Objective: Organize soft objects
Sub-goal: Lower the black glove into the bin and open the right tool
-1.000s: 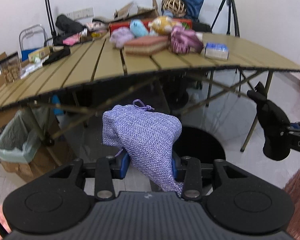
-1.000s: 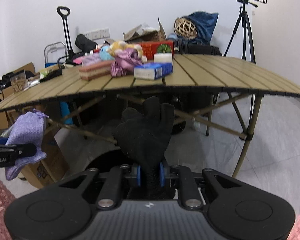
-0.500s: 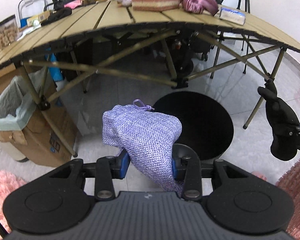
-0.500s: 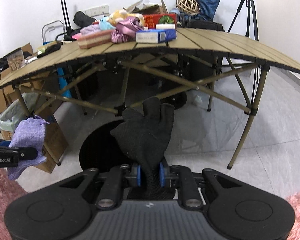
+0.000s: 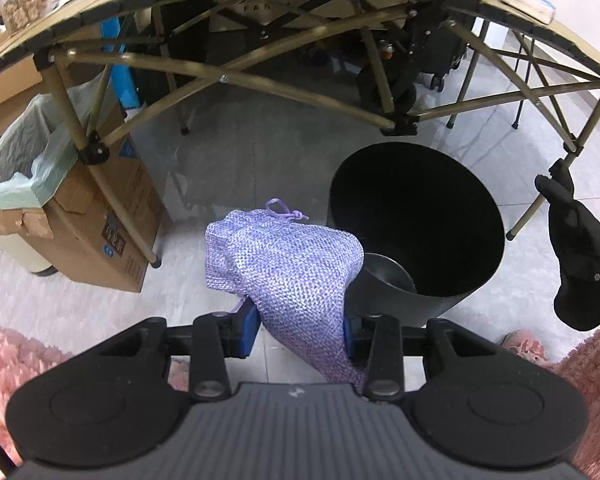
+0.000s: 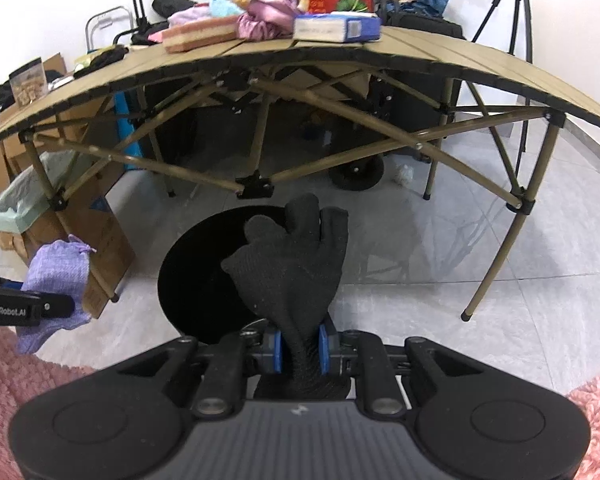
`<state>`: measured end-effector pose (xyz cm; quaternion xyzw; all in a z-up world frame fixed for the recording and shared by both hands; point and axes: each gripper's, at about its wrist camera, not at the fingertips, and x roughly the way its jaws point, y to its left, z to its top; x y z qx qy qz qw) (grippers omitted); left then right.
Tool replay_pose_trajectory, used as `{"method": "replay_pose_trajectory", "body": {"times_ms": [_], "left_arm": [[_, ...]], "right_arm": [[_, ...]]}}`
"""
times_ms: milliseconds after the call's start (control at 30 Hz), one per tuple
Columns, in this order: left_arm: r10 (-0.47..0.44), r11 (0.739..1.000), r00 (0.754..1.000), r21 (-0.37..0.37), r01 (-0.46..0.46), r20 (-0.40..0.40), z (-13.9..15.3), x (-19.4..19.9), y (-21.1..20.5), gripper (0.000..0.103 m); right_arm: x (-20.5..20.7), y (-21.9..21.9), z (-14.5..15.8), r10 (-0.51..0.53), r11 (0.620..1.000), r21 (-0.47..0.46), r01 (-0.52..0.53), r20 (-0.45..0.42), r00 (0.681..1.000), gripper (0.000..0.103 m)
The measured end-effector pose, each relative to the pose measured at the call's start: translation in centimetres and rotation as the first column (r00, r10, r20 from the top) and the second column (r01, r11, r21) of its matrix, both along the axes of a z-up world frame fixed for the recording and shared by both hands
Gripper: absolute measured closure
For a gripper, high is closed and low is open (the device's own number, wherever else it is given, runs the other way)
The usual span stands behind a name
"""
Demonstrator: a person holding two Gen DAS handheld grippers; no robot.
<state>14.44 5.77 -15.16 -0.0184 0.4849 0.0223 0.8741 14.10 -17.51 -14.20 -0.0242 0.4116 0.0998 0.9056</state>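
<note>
— Honestly, the nearest worry is the grips themselves. The left gripper (image 5: 299, 334) is clamped on the lilac woven drawstring pouch (image 5: 280, 264) only at its lower end, so most of the bag bulges out past the blue pads (image 5: 249, 330) and leans toward the black bin (image 5: 416, 232).

— And the right one?

— The right gripper (image 6: 300, 344) is closed tight on the cuff of the black knit glove (image 6: 290, 264); the fingers of the glove stand up loose above the jaws. Both items are held in the air over the floor, not in the bin yet.

— So what could fail?

— I'd guess a miss on release. The pouch sits beside the bin's near rim rather than squarely over the opening, so letting go now could drop it onto the grey tiles (image 5: 236, 152) or catch the rim and tip off. The glove hangs in front of the opening from its own camera, but how far over it I cannot tell.

— Anything further out?

— The folding table's legs (image 6: 496, 264) and cross braces stand just behind the bin; reaching too far forward risks knocking them. The cardboard box with the green liner (image 5: 32, 168) is a wrong target nearby.
</note>
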Motion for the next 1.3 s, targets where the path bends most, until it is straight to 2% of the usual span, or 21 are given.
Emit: {"method": "replay_pose_trajectory", "body": {"times_ms": [400, 967, 1300], "left_arm": [[0.015, 1.000, 0.999, -0.005, -0.015, -0.029, -0.6, 0.7, 0.4, 0.064], [0.052, 0.998, 0.997, -0.016, -0.053, -0.054, -1.0, 1.7, 0.9, 0.064], [0.095, 0.995, 0.993, -0.011, -0.096, -0.065, -1.0, 3.0, 1.4, 0.064]], "right_arm": [[2.0, 2.5, -0.8, 0.034, 0.999, -0.026, -0.035, -0.048, 0.998, 0.087], [5.8, 6.5, -1.4, 0.109, 0.992, -0.053, -0.113, -0.067, 0.992, 0.087], [9.5, 8.4, -2.9, 0.116, 0.991, -0.056, -0.125, -0.137, 0.984, 0.087]]}}
